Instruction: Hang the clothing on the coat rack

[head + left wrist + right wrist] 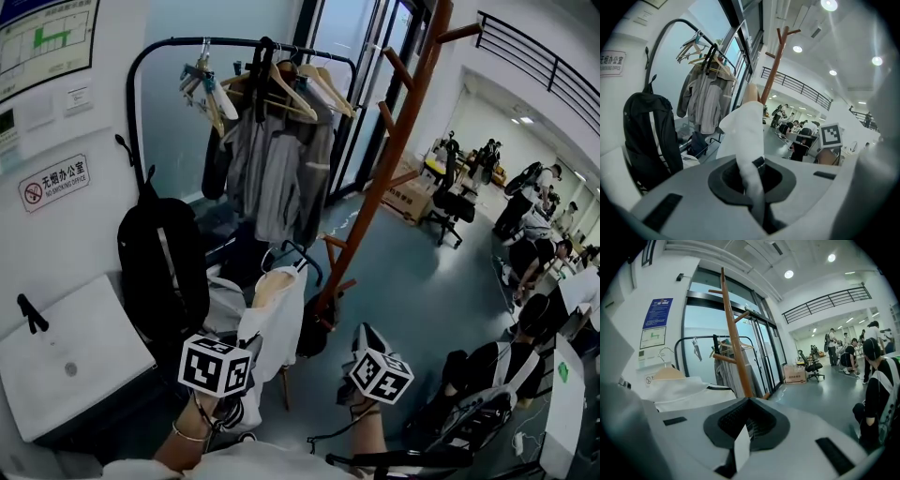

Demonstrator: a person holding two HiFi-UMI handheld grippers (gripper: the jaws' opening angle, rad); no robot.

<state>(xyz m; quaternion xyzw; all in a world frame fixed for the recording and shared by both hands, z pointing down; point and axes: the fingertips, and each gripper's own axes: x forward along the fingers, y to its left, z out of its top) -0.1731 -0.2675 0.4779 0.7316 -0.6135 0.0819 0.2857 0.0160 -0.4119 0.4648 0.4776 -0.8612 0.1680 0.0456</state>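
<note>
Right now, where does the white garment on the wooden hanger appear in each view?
Head view: the white garment is at lower centre.
Left gripper view: centre, pinched in the left gripper.
Right gripper view: lower left.
Shared landmark: the brown coat rack, to the garment's right everywhere.

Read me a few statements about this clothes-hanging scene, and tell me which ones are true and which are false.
1. The left tool is shut on the white garment. True.
2. The white garment already hangs on the brown coat rack. False: the left tool holds it, and it is on none of the rack's pegs.
3. Grey jackets hang on the black rail. True.
4. The black backpack lies on the floor under the coat rack. False: it is upright by the white wall, left of the rail.
</note>
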